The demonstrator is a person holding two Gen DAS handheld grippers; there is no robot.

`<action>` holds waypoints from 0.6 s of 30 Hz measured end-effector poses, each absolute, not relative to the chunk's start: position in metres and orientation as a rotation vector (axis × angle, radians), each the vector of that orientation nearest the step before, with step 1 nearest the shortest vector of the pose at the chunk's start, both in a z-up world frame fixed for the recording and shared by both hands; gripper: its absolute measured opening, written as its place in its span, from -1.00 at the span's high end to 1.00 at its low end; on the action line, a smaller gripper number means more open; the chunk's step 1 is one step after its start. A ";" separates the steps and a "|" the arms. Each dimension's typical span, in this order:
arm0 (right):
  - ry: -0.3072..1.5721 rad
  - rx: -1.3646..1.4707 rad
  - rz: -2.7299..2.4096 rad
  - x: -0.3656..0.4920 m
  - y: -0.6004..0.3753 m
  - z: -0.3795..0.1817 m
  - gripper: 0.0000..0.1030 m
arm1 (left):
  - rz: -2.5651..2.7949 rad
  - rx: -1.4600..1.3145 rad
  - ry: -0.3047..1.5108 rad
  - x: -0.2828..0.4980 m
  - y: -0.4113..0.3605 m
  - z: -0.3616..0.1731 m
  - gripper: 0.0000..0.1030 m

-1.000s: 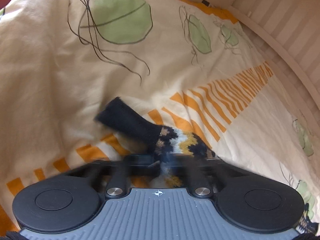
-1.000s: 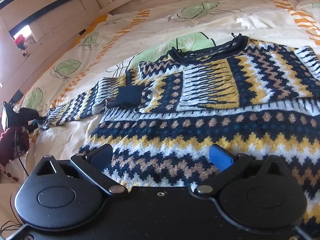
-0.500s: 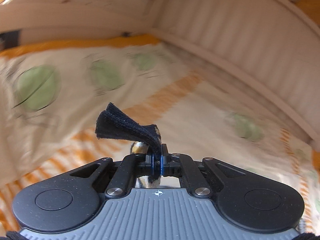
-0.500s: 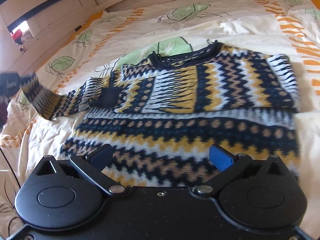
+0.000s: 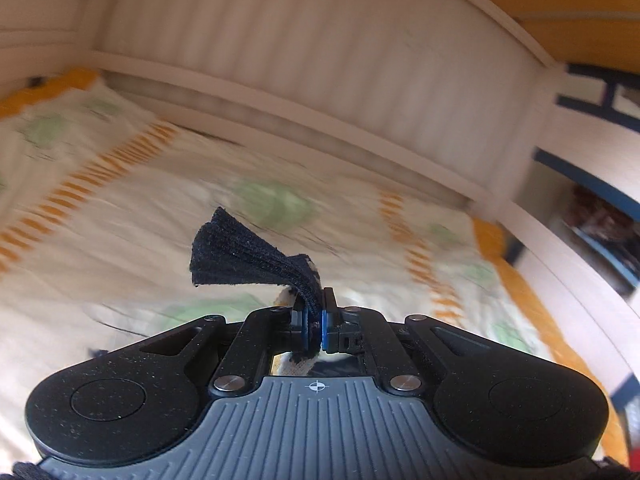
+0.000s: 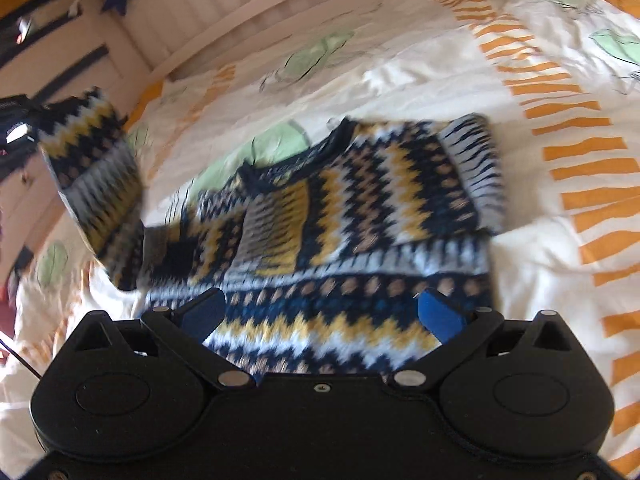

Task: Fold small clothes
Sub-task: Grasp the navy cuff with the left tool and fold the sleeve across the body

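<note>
Now the left tongs (image 5: 316,326) are clamped on the dark sleeve cuff (image 5: 248,254), which sticks forward-left beyond them. Ahead of the wide-open, empty right tongs (image 6: 320,312), the sweater (image 6: 360,216) lies crosswise on the bed (image 6: 532,248).

I see the sweater (image 6: 360,232) lying flat on the bed cover (image 6: 552,264), ahead of my right gripper (image 6: 320,314). Its sleeve (image 6: 92,184) hangs raised at left, cuff (image 5: 248,252) between my left gripper (image 5: 318,330) fingers. The headboard (image 5: 320,60) stands behind.
</note>
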State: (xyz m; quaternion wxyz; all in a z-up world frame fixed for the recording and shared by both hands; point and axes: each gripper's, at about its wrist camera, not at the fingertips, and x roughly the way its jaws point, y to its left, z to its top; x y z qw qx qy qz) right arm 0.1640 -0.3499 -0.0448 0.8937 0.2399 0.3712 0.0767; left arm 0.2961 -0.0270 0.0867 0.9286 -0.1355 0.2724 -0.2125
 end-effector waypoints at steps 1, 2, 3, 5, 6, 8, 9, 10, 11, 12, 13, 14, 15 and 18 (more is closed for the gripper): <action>0.762 0.507 0.150 0.164 -0.354 -0.043 -0.99 | -0.458 -0.281 0.574 0.298 -0.042 0.079 0.91; 0.755 0.519 0.140 0.164 -0.359 -0.042 -0.99 | -0.483 -0.284 0.592 0.298 -0.058 0.071 0.91; 0.750 0.534 0.135 0.163 -0.363 -0.041 -0.99 | -0.504 -0.280 0.609 0.300 -0.072 0.064 0.90; 0.743 0.554 0.127 0.164 -0.370 -0.039 -0.99 | -0.533 -0.260 0.644 0.300 -0.104 0.049 0.90; 0.741 0.554 0.119 0.164 -0.372 -0.039 -0.99 | -0.546 -0.247 0.663 0.300 -0.117 0.039 0.90; 0.741 0.550 0.099 0.166 -0.378 -0.039 -0.99 | -0.563 -0.224 0.704 0.303 -0.137 0.020 0.90; 0.743 0.550 0.088 0.167 -0.380 -0.040 -0.99 | -0.574 -0.212 0.724 0.304 -0.146 0.011 0.89; 0.745 0.550 0.079 0.168 -0.383 -0.041 -0.99 | -0.582 -0.198 0.741 0.304 -0.155 0.004 0.88; 0.747 0.553 0.072 0.167 -0.385 -0.042 -0.99 | -0.589 -0.181 0.755 0.301 -0.167 0.001 0.85; 0.749 0.557 0.067 0.168 -0.387 -0.043 -0.99 | -0.600 -0.167 0.773 0.300 -0.172 -0.004 0.74; 0.750 0.559 0.064 0.168 -0.388 -0.043 -0.99 | -0.613 -0.159 0.787 0.300 -0.174 -0.008 0.54; 0.752 0.558 0.062 0.168 -0.389 -0.044 -0.99 | -0.623 -0.152 0.793 0.298 -0.175 -0.010 0.45; 0.753 0.555 0.059 0.168 -0.389 -0.045 -0.99 | -0.636 -0.142 0.798 0.298 -0.179 -0.012 0.36; 0.762 0.545 0.053 0.169 -0.388 -0.047 -0.99 | -0.688 -0.109 0.770 0.285 -0.175 -0.008 0.19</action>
